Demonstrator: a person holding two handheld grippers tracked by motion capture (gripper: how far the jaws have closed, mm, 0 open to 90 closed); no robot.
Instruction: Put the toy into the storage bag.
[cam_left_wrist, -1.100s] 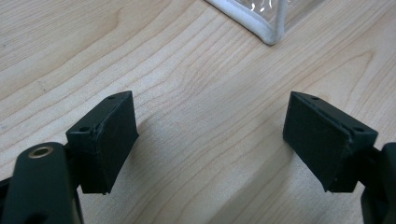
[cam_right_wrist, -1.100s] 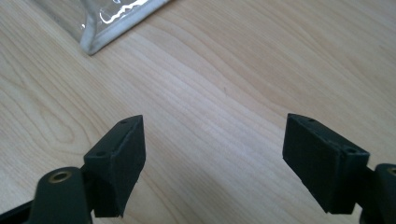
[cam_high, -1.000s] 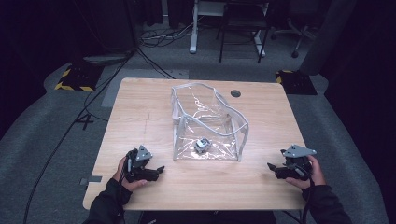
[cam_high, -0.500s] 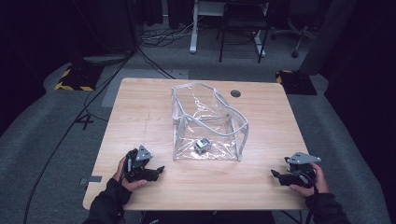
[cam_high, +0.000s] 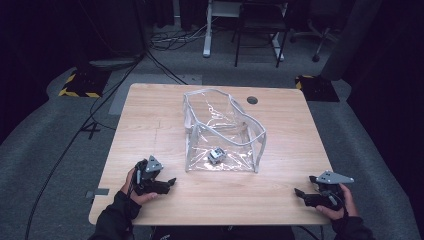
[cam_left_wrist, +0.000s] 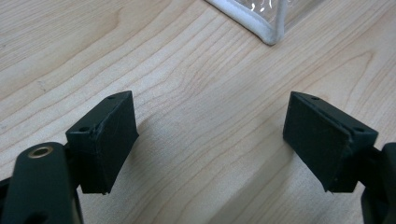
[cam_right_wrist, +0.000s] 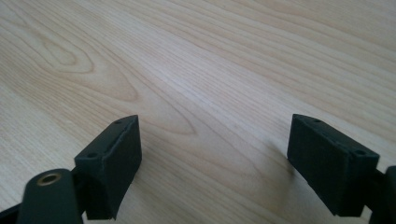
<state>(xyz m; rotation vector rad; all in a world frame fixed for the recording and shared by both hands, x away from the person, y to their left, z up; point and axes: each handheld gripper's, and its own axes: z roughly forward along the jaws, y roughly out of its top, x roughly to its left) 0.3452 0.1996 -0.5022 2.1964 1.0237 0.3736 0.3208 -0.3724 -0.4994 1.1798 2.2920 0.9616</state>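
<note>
Right gripper (cam_high: 302, 194) has slid back toward the near right corner of the table (cam_high: 150, 115) since a second ago, ending further from the clear bag (cam_high: 222, 131) than it was. Its jaws have just been opening, nothing between them; right gripper view (cam_right_wrist: 212, 163) shows both pads wide apart over bare wood.

Left gripper (cam_high: 170, 183) hasn't budged, same spot off the bag's near left corner. Jaws apart, empty. In the left gripper view (cam_left_wrist: 210, 140) the bag's white-trimmed corner (cam_left_wrist: 268, 32) sits ahead of the pads and a bit to the right, not touching.

Bag: standing open at mid-table, mouth up, far side slumped. Unchanged between frames. Small grey-black item (cam_high: 216, 156) lies inside on the bag floor, near the front wall.

Relative to bag:
- left gripper: near, just off the front left corner, tips pointing right along the front edge
- right gripper: well apart, off the front right corner, out by the table's edge, tips pointing left
- neither gripper touches the bag or the item inside

Both hands (cam_high: 134, 192) rest at table level.
</note>
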